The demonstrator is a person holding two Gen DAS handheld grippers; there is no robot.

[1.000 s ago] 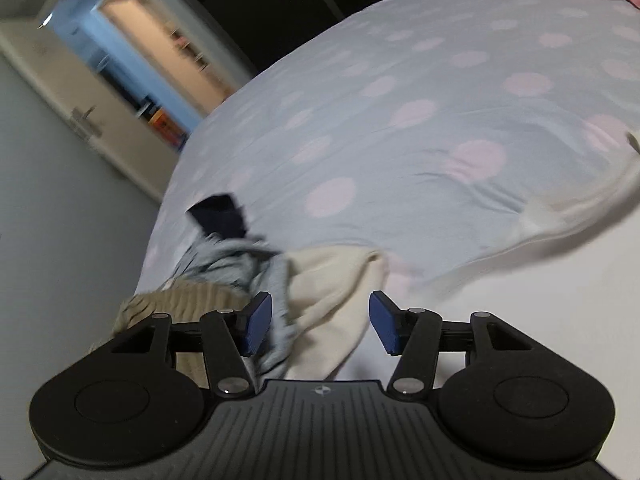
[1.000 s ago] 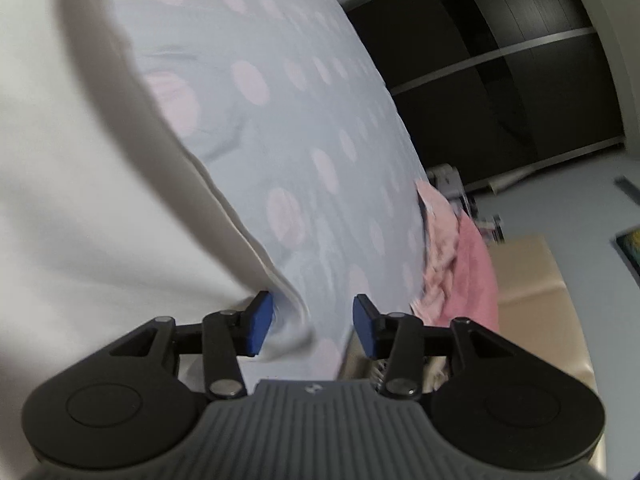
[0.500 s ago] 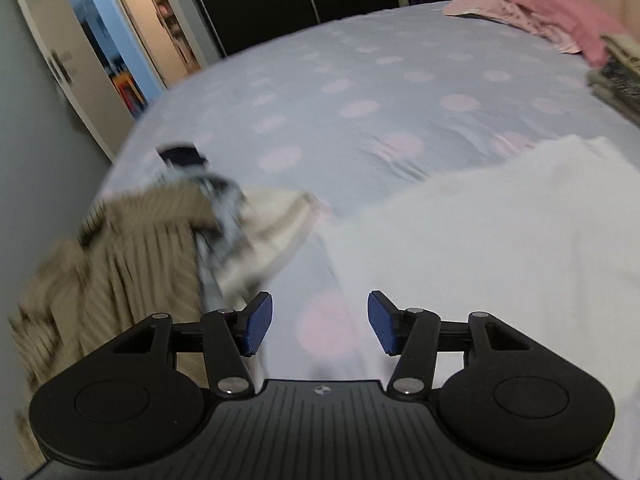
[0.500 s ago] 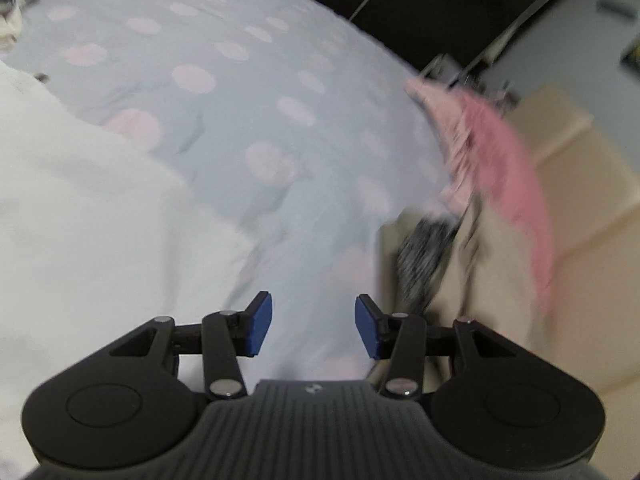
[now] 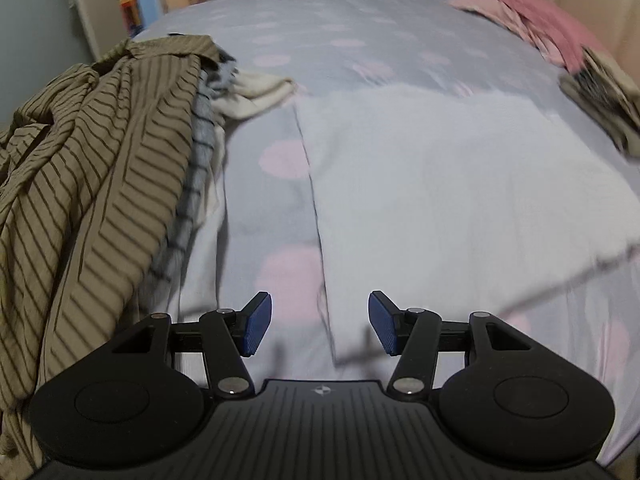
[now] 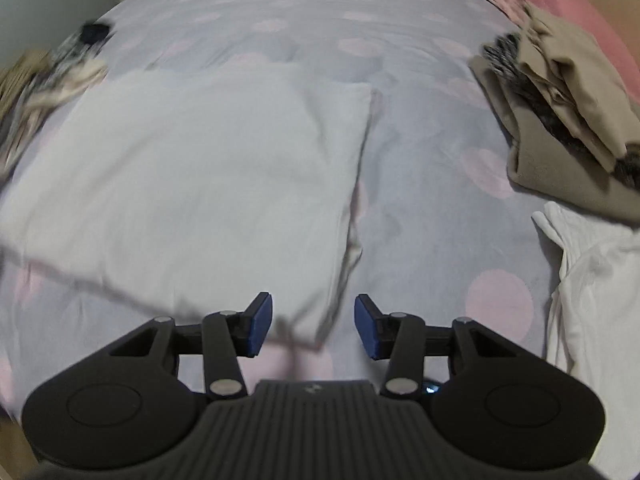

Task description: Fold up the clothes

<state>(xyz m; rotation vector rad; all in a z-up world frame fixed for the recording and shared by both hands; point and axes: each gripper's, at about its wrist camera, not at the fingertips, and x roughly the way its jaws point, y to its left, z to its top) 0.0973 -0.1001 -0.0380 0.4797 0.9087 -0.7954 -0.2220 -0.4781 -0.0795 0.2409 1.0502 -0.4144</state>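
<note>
A white garment [image 5: 440, 168] lies spread flat on the polka-dot bed [image 5: 320, 20]; it also shows in the right wrist view [image 6: 192, 184]. My left gripper [image 5: 319, 327] is open and empty above the garment's near left edge. My right gripper [image 6: 313, 327] is open and empty above the garment's near right corner. Neither touches the cloth.
A heap of unfolded clothes with a brown striped shirt [image 5: 88, 168] lies at the left. A folded stack of beige clothes [image 6: 568, 116] and another white garment [image 6: 592, 288] lie at the right. Pink bedding [image 5: 540, 28] sits at the bed's far right.
Both grippers have pulled back and up from the bed surface and now look down on the spread white garment. Both stayed open.
</note>
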